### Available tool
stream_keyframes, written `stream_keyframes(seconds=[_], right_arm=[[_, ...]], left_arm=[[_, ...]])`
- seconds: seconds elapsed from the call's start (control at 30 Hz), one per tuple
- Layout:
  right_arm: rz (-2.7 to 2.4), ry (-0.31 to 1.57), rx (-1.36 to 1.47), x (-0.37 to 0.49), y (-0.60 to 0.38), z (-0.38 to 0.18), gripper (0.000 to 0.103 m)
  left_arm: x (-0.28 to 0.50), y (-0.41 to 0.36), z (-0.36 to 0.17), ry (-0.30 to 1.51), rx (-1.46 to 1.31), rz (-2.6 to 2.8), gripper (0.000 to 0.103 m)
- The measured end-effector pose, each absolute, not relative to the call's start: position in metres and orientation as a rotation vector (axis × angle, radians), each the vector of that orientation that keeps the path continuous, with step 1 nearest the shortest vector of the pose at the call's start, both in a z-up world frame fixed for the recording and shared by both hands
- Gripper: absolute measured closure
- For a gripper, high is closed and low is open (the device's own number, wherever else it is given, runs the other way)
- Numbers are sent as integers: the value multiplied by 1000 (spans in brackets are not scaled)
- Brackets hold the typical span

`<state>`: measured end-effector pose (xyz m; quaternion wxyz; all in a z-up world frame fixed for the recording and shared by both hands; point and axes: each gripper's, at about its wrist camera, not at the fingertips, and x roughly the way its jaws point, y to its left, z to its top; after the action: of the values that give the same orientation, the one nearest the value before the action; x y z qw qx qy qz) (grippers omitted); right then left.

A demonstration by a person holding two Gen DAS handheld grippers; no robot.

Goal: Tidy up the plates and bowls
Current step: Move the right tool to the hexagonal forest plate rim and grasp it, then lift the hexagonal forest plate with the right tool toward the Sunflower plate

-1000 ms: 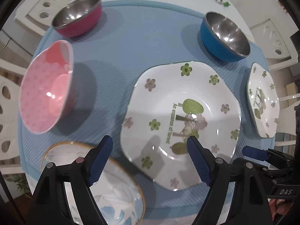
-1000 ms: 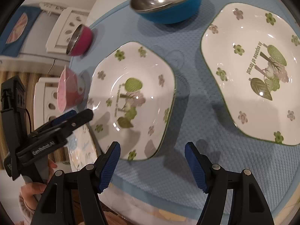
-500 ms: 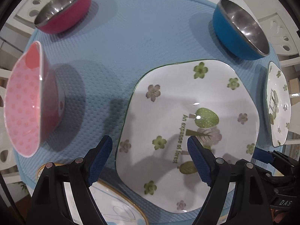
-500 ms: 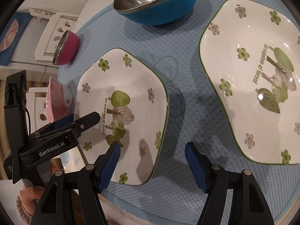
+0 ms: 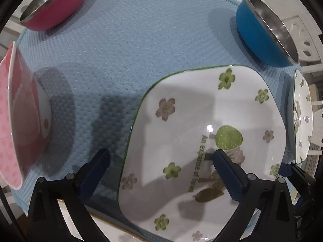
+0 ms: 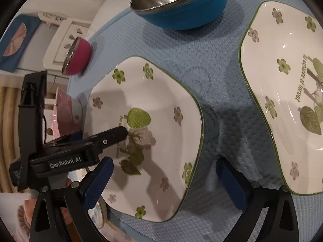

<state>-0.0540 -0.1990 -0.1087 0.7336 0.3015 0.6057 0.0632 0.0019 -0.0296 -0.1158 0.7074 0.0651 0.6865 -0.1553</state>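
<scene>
Plates first: I have the near floral plate (image 5: 201, 141) low between my left gripper (image 5: 161, 173) fingers, its left rim inside the spread jaws, which hold nothing. My right gripper (image 6: 164, 181) is also wide open and empty, straddling that plate's right rim (image 6: 198, 141), with the second floral plate (image 6: 282, 100) beyond its right finger. I judge a clean lift needs one pad slid under the rim, then a gentle close. The blue bowl (image 6: 181, 10) sits ahead, the pink bowl (image 5: 22, 121) hard left.
</scene>
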Motion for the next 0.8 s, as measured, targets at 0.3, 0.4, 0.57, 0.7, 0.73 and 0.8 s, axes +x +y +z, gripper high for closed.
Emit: stream_keyframes(seconds=[0.3,0.4,0.57,0.7,0.73,0.8], right_arm=[[124,1285,663,-63,-210,-105,16],[46,1288,602,-67,-217,-103,56],[80,1287,571,-64,-217,-103,67],[123,1286,584,-61,-209,-105,66],[125,1283,603,-62,-211,-105,66],[126,1281,664,-63,-217,-106,66]], left_arm=[[13,-35,-113,1492,179,-372,2],[11,-36,-97,1419,162,-402,44],[8,-28,-90,1392,151,-379,54],[8,-24,-84,1393,160,-397,55],[7,-28,-82,1395,148,-399,55],[11,-33,-77,1392,116,-410,55]])
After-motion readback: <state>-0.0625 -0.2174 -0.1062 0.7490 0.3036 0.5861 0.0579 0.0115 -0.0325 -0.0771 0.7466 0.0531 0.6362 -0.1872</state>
